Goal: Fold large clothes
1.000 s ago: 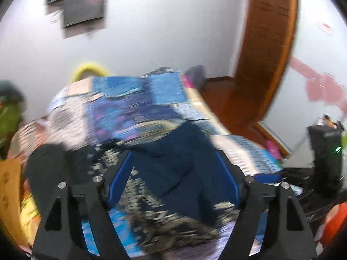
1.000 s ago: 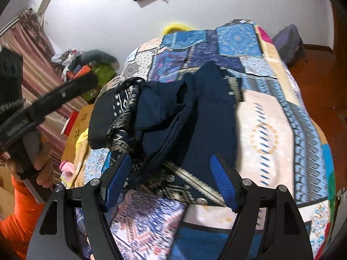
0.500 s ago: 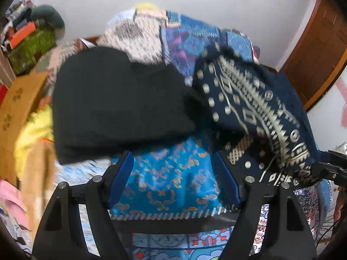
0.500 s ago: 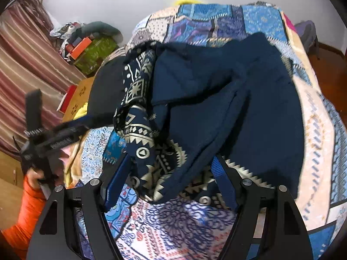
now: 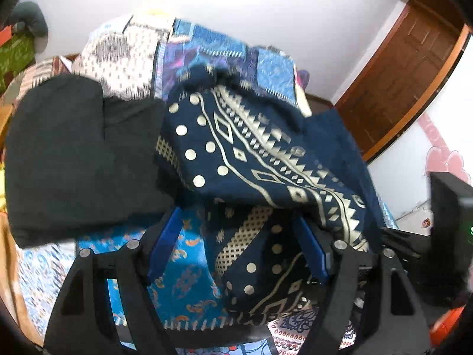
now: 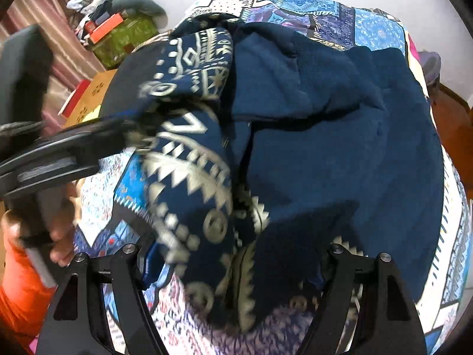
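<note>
The big dark blue garment with pale zigzags and dots (image 5: 254,159) lies in a crumpled heap on the bed (image 5: 183,272), which has a bright patchwork cover. A folded black piece (image 5: 77,153) sits just to its left. In the left wrist view, the left claw (image 5: 236,248) is spread wide, and a hanging flap of the patterned cloth lies between its blue pads, nearer the right one (image 5: 310,254); the pads are not pressing it. In the right wrist view, the right claw (image 6: 236,269) is also spread, and the near edge of the garment (image 6: 325,136) bulges over the gap, hiding the pads. The heap runs from near to far, away from both claws. The right claw looks closer to the cloth. No words or labels can be read anywhere.
</note>
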The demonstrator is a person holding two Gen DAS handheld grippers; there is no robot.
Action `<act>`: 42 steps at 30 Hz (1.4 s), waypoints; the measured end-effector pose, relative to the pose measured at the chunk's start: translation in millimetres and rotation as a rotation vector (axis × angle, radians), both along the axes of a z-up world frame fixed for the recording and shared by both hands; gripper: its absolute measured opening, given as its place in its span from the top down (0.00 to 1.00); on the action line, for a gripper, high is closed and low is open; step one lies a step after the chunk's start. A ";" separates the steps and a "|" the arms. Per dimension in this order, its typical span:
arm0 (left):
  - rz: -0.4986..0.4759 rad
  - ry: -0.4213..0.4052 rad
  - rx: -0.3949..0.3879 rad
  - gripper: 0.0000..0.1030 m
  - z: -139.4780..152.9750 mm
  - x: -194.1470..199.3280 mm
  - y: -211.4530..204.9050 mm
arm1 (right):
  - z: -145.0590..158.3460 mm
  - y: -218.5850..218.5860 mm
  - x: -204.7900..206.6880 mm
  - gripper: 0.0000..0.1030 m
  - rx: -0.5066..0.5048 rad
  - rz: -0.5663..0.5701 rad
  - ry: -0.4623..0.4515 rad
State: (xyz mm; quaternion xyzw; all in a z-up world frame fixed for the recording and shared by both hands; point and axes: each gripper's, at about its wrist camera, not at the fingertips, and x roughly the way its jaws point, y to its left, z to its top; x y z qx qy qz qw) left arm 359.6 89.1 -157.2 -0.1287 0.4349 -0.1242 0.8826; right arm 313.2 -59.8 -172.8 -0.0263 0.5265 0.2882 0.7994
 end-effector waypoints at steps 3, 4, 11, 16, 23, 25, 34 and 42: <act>0.008 -0.012 0.002 0.27 7.0 -5.2 9.6 | 2.2 -1.5 14.0 0.30 0.043 -0.066 -0.025; 0.016 -0.009 0.002 0.27 6.9 -6.8 13.2 | 2.9 -1.2 16.1 0.30 0.052 -0.077 -0.036; 0.095 0.030 0.021 0.27 -11.0 -12.3 37.5 | 8.9 8.3 29.9 0.32 0.115 -0.124 -0.104; 0.114 0.101 0.012 0.27 -34.3 -11.1 38.6 | 23.0 4.3 15.8 0.77 0.176 -0.090 -0.174; 0.115 0.061 0.023 0.27 -16.3 -1.7 15.0 | 82.1 -26.6 2.0 0.94 0.282 -0.112 -0.348; 0.107 0.038 0.039 0.27 -6.5 4.0 4.5 | 96.4 -46.6 -5.9 0.94 0.299 -0.124 -0.384; -0.075 0.018 0.054 0.27 6.6 16.6 -90.8 | 41.7 -158.9 -3.4 0.94 0.245 -0.280 -0.210; -0.170 -0.043 0.334 0.11 -28.7 4.8 -160.0 | 28.6 -173.5 -19.2 0.64 0.063 -0.211 -0.179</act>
